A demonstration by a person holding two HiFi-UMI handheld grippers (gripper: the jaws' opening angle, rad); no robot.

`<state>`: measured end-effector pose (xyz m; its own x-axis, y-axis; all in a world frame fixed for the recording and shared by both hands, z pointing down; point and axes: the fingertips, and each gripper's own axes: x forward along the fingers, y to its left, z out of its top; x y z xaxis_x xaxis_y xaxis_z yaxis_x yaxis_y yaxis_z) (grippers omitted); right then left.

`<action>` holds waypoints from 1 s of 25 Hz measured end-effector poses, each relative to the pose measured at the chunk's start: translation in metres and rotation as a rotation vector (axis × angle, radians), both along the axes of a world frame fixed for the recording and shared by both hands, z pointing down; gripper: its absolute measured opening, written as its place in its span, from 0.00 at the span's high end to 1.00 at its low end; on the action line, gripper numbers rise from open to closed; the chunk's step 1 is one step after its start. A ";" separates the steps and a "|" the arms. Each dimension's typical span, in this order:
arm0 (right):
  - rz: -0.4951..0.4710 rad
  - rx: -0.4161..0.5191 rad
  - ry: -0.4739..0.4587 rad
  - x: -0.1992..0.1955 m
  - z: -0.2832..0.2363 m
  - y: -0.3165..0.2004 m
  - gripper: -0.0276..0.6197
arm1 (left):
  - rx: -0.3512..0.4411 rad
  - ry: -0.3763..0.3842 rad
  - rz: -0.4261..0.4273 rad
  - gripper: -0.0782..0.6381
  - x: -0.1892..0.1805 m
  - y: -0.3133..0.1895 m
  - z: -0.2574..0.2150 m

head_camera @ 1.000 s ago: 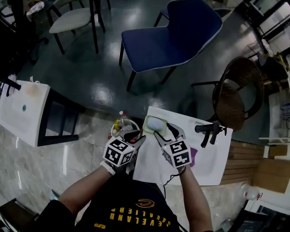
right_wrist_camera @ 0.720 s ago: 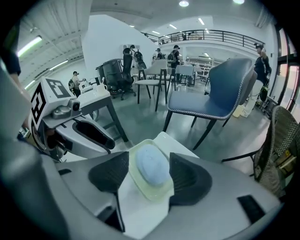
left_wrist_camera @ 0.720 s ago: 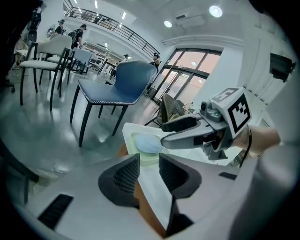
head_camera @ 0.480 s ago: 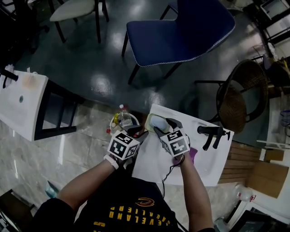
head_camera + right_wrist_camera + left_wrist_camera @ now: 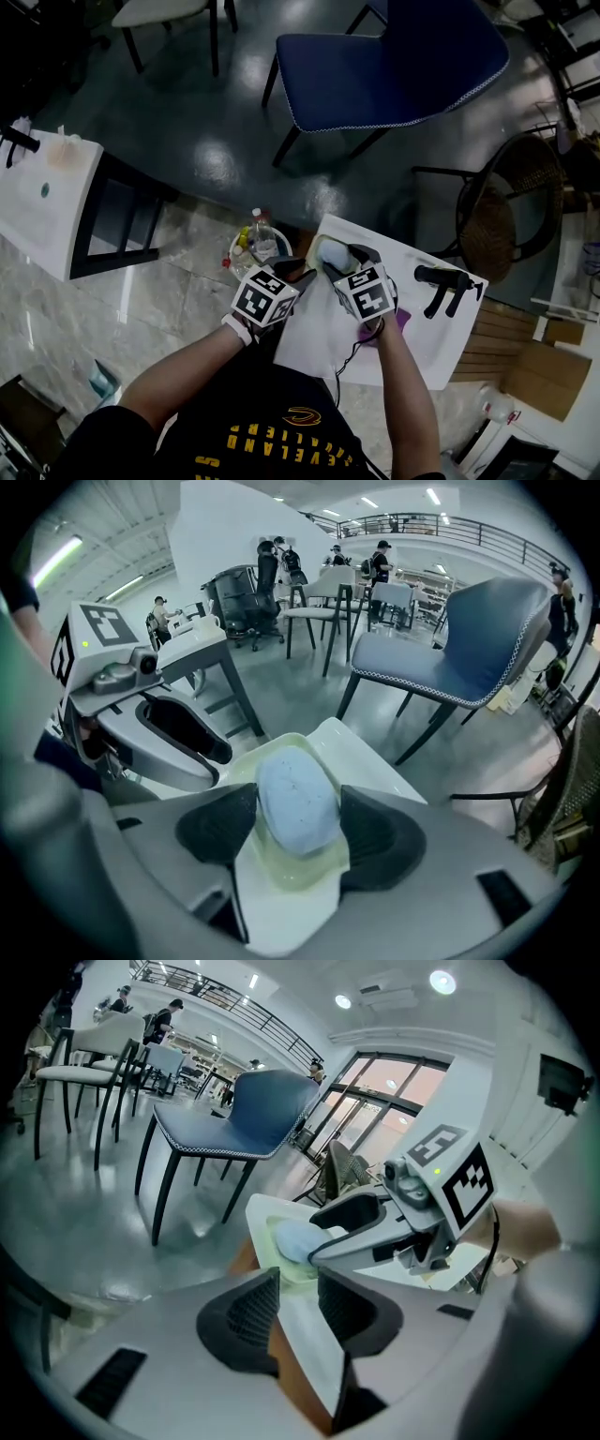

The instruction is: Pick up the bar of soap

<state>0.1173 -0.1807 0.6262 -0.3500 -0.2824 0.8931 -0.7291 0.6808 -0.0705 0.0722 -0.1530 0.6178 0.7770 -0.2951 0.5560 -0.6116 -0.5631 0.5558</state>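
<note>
A pale blue oval bar of soap (image 5: 298, 803) lies in a yellowish soap dish (image 5: 291, 874) at the far left corner of a white sink top (image 5: 422, 333). My right gripper (image 5: 298, 825) is open, and its two dark pads stand on either side of the soap without a clear squeeze. In the head view the right gripper (image 5: 343, 258) reaches over the soap (image 5: 328, 251). My left gripper (image 5: 292, 273) is shut with nothing in it and hovers just left of the dish, over the sink top's edge. The left gripper view shows the soap (image 5: 298, 1239) under the right gripper's fingers (image 5: 361, 1232).
A black faucet (image 5: 441, 281) stands on the sink top to the right, with a purple item (image 5: 398, 323) near my right wrist. A bottle in a small basket (image 5: 258, 246) sits on the floor at left. A blue chair (image 5: 394, 66), a wicker chair (image 5: 506, 216) and a white table (image 5: 42, 202) surround.
The head view has drifted, so the scene sits lower and further right. Both grippers stay at the soap dish. The right jaws have spread slightly around the soap.
</note>
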 end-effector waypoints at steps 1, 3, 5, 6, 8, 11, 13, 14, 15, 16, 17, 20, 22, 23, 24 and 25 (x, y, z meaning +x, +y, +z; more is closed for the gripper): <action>0.001 -0.004 0.001 0.000 0.001 -0.001 0.53 | -0.001 0.001 0.002 0.70 0.001 0.000 0.001; -0.002 -0.018 0.004 -0.001 0.002 -0.002 0.53 | -0.002 0.002 0.006 0.70 0.002 -0.001 0.001; -0.013 -0.035 0.015 -0.002 0.003 -0.001 0.52 | -0.001 0.000 0.010 0.70 0.003 -0.002 0.001; -0.023 -0.041 0.026 -0.002 0.004 -0.001 0.52 | 0.000 -0.001 0.012 0.70 0.003 -0.002 0.001; -0.042 -0.050 0.053 -0.002 0.006 0.000 0.52 | 0.000 -0.001 0.011 0.70 0.003 -0.002 0.002; -0.027 -0.082 0.077 -0.002 0.008 -0.001 0.52 | -0.002 -0.002 0.007 0.70 0.003 -0.004 0.004; -0.009 -0.108 0.091 -0.003 0.009 -0.002 0.52 | -0.003 -0.003 0.005 0.70 0.003 -0.006 0.005; -0.002 -0.120 0.098 -0.002 0.010 -0.002 0.52 | -0.004 -0.004 0.004 0.70 0.003 -0.006 0.005; 0.002 -0.129 0.105 -0.002 0.011 -0.003 0.52 | -0.004 -0.005 0.003 0.70 0.002 -0.006 0.005; 0.002 -0.132 0.109 -0.002 0.012 -0.003 0.52 | -0.005 -0.005 0.001 0.70 0.002 -0.007 0.006; 0.000 -0.134 0.110 -0.002 0.012 -0.003 0.52 | -0.006 -0.005 0.000 0.70 0.001 -0.007 0.006; -0.007 -0.129 0.093 -0.003 0.011 -0.003 0.52 | -0.008 -0.002 -0.001 0.70 0.001 -0.007 0.007; 0.000 -0.120 0.077 -0.002 0.011 -0.003 0.52 | -0.010 0.001 0.001 0.70 0.000 -0.007 0.006; 0.006 -0.116 0.070 -0.001 0.011 -0.003 0.52 | -0.011 0.001 0.001 0.70 -0.001 -0.006 0.006; 0.013 -0.111 0.064 -0.001 0.010 -0.003 0.52 | -0.011 0.000 0.000 0.70 -0.002 -0.006 0.006; 0.020 -0.106 0.058 0.000 0.010 -0.003 0.52 | -0.011 -0.001 -0.001 0.70 -0.004 -0.006 0.005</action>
<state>0.1174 -0.1833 0.6361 -0.2923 -0.1916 0.9369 -0.7471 0.6573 -0.0986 0.0679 -0.1585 0.6230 0.7760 -0.2901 0.5601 -0.6129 -0.5564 0.5611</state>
